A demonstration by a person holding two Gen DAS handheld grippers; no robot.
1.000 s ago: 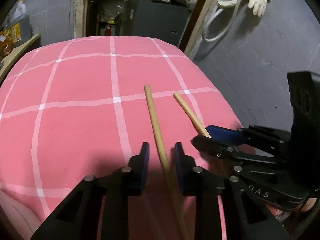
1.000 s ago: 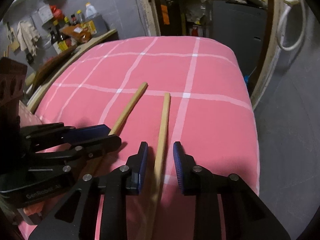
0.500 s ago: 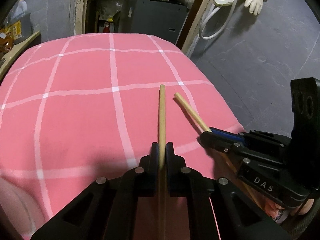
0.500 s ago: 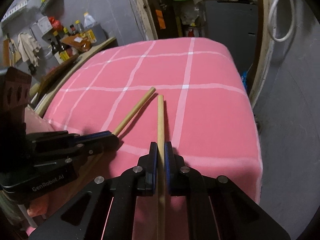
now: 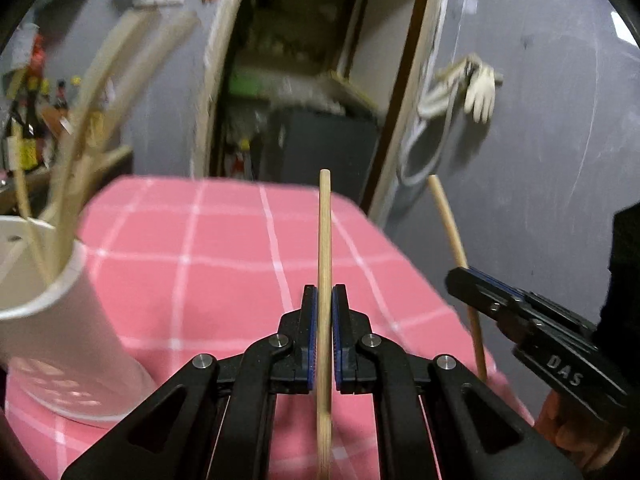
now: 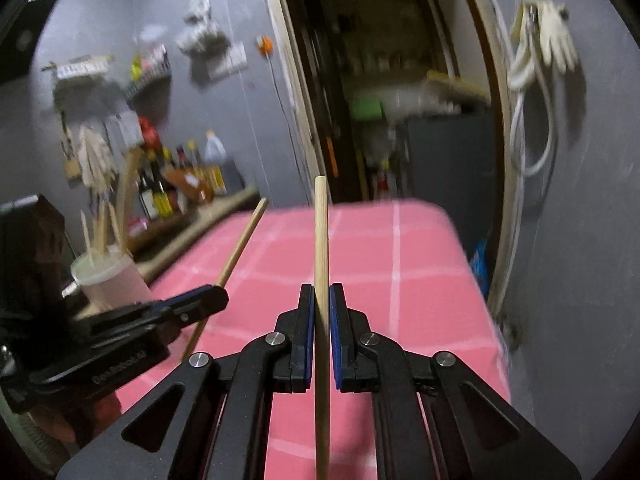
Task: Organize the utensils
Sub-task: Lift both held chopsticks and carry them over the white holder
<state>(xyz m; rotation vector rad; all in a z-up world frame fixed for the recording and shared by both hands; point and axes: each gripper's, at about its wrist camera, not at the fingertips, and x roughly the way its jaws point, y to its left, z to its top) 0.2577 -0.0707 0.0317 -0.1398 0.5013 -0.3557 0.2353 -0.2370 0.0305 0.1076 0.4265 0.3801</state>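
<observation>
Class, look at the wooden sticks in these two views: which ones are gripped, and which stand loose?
Two are gripped: one stick in the left gripper, another in the right gripper. The others stand loose in the white cup.

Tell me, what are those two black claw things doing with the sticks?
A person is tidying up utensils. The left hand-held gripper is shut on one wooden chopstick, and the right hand-held gripper is shut on another chopstick. Both sticks are held above the pink checked cloth. A white cup with more sticks in it stands on the cloth to the left, probably where these go.
</observation>
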